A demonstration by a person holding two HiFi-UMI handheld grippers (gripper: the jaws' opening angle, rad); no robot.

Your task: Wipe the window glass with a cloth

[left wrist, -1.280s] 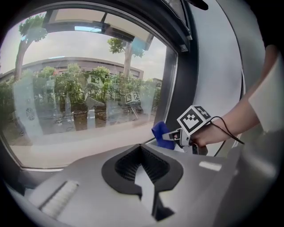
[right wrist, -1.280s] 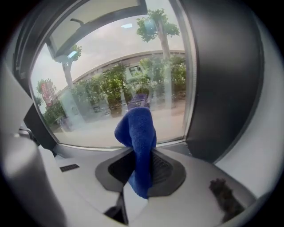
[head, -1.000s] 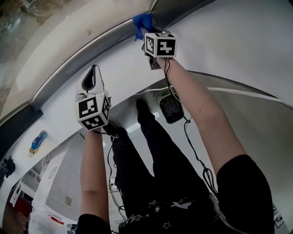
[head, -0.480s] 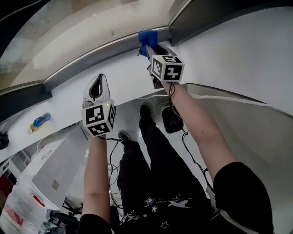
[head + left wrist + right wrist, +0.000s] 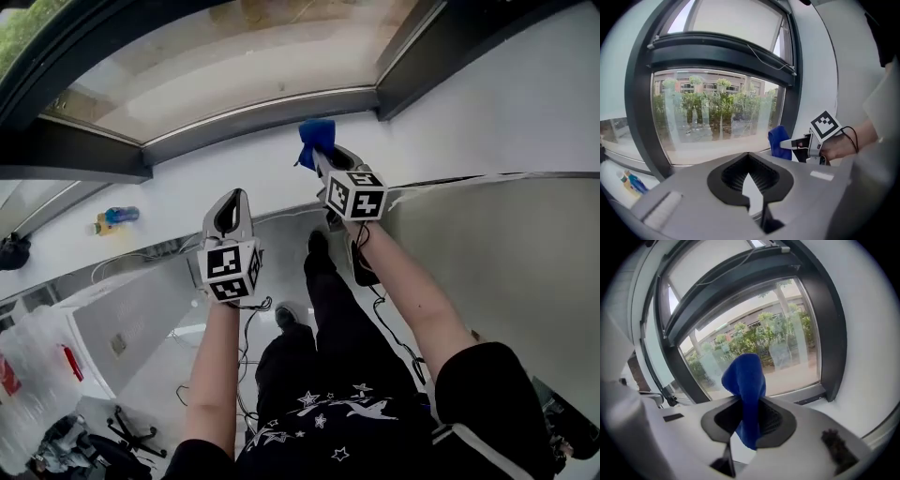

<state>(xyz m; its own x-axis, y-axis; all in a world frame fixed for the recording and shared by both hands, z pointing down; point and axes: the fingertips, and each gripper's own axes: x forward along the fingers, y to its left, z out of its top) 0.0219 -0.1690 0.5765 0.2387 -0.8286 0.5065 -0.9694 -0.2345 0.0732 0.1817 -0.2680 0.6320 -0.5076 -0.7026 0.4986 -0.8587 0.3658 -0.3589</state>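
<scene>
The window glass [image 5: 234, 56] fills the top of the head view, set in a dark frame [image 5: 75, 155]. My right gripper [image 5: 323, 157] is shut on a blue cloth [image 5: 316, 139], which sticks up past its tips just below the glass's lower right corner. In the right gripper view the blue cloth [image 5: 746, 380] stands between the jaws of the right gripper [image 5: 749, 401], facing the glass [image 5: 783, 348] without touching it. My left gripper [image 5: 234, 195] is lower and to the left, shut with nothing in it. The left gripper view shows its tips [image 5: 748, 154] met, the glass [image 5: 717, 117] ahead, and the cloth [image 5: 778, 142] at right.
A white sill [image 5: 187, 187] runs under the window, with a small bottle [image 5: 120, 215] lying at its left end. A white wall [image 5: 506, 94] rises to the right of the frame. Cables, my legs and a chair base [image 5: 131, 436] show far below.
The view has swung up, so much more glass and frame show. Both grippers sit lower in the picture, and the cloth stays held, now below the frame's lower edge.
</scene>
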